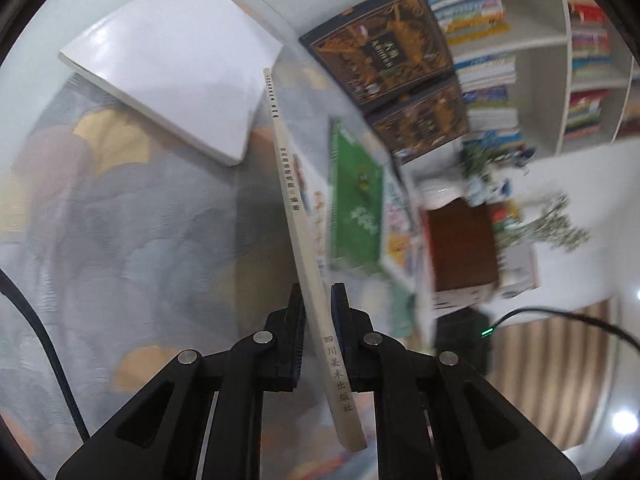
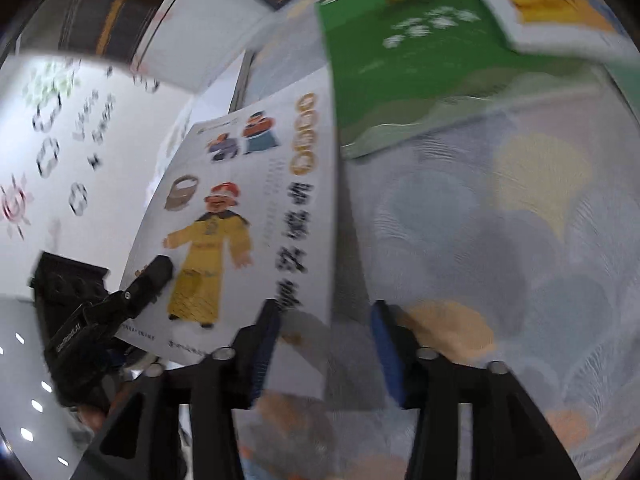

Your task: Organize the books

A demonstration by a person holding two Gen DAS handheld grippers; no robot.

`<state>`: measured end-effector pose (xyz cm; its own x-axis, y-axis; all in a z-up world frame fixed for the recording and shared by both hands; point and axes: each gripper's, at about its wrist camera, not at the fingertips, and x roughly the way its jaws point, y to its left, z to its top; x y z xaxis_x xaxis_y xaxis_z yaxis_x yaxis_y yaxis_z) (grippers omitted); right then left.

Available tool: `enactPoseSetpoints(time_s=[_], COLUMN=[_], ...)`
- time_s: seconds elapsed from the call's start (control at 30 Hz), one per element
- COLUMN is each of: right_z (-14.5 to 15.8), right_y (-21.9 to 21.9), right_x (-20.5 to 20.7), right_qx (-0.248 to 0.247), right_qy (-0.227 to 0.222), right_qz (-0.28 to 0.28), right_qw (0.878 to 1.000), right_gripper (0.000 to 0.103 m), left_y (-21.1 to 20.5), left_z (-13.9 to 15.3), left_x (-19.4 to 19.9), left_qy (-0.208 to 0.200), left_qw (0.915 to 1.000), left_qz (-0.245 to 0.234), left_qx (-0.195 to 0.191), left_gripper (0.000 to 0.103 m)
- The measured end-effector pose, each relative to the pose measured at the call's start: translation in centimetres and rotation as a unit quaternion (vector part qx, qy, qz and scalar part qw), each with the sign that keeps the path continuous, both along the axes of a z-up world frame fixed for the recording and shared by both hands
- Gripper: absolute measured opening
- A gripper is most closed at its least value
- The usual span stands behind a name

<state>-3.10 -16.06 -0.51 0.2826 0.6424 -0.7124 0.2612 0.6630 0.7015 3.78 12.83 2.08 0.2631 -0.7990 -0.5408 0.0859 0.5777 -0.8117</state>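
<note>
The left gripper (image 1: 318, 312) clamps a thin cream-spined paperback book (image 1: 294, 208) edge-up above the grey patterned cloth (image 1: 160, 240). The right gripper (image 2: 324, 344) is parted, empty, beside that book's cartoon cover (image 2: 240, 216); a green book (image 2: 400, 72) lies beyond.

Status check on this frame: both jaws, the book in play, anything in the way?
Left gripper shut on the thin cream-spined book, held edge-on. Right gripper open, jaws off the cover. Green book and dark boxed set lie ahead on the patterned cloth.
</note>
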Motion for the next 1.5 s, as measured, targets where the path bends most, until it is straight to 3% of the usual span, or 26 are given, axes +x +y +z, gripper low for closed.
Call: enactPoseSetpoints(time_s=[0.17, 0.33, 0.37, 0.5, 0.67, 0.77, 0.9, 1.07, 1.37, 1.5], right_z=[-2.1, -4.0, -4.1, -3.1, 0.1, 1.7, 3.5, 5.9, 9.6, 11.1], right_y=[-1.1, 0.5, 0.7, 0.8, 2.1, 3.6, 4.8, 5.5, 7.5, 9.1], right_x=[-0.6, -0.3, -0.1, -0.4, 0.3, 0.6, 0.4, 0.1, 0.3, 2.4], right_qx=[0.108, 0.216, 0.222, 0.199, 0.069, 0.001, -0.057, -0.111, -0.144, -0.152], right_qy=[0.021, 0.03, 0.034, 0.017, -0.023, -0.045, -0.076, -0.116, -0.173, -0.199], right_qz=[-0.035, -0.066, -0.071, -0.067, -0.008, 0.028, 0.056, 0.081, 0.103, 0.117], right_qw=[0.993, 0.974, 0.972, 0.978, 0.997, 0.999, 0.994, 0.984, 0.969, 0.961], right_gripper=[0.056, 0.056, 0.05, 0.026, 0.024, 0.024, 0.024, 0.024, 0.024, 0.024], left_y=[-0.2, 0.5, 0.6, 2.0, 2.0, 1.5, 1.0, 0.7, 2.2, 3.5], left_z=[0.0, -1.1, -1.2, -1.8, -1.2, -0.4, 1.4, 3.1, 6.8, 8.6], left_x=[0.5, 0.4, 0.3, 0.3, 0.0, -0.4, -0.8, -0.9, -0.7, 0.9], left_qy=[0.017, 0.043, 0.043, 0.05, 0.017, -0.016, -0.063, -0.101, -0.149, -0.171], left_qw=[0.9994, 0.9975, 0.9978, 0.9981, 0.9969, 0.9919, 0.985, 0.9805, 0.9798, 0.978], left_qz=[0.005, 0.014, 0.018, 0.032, 0.023, 0.012, 0.002, -0.009, 0.001, 0.023], left_qx=[-0.031, -0.054, -0.048, -0.015, 0.073, 0.126, 0.161, 0.168, 0.133, 0.118], left_gripper=[0.009, 0.009, 0.009, 0.009, 0.009, 0.009, 0.009, 0.009, 0.013, 0.012])
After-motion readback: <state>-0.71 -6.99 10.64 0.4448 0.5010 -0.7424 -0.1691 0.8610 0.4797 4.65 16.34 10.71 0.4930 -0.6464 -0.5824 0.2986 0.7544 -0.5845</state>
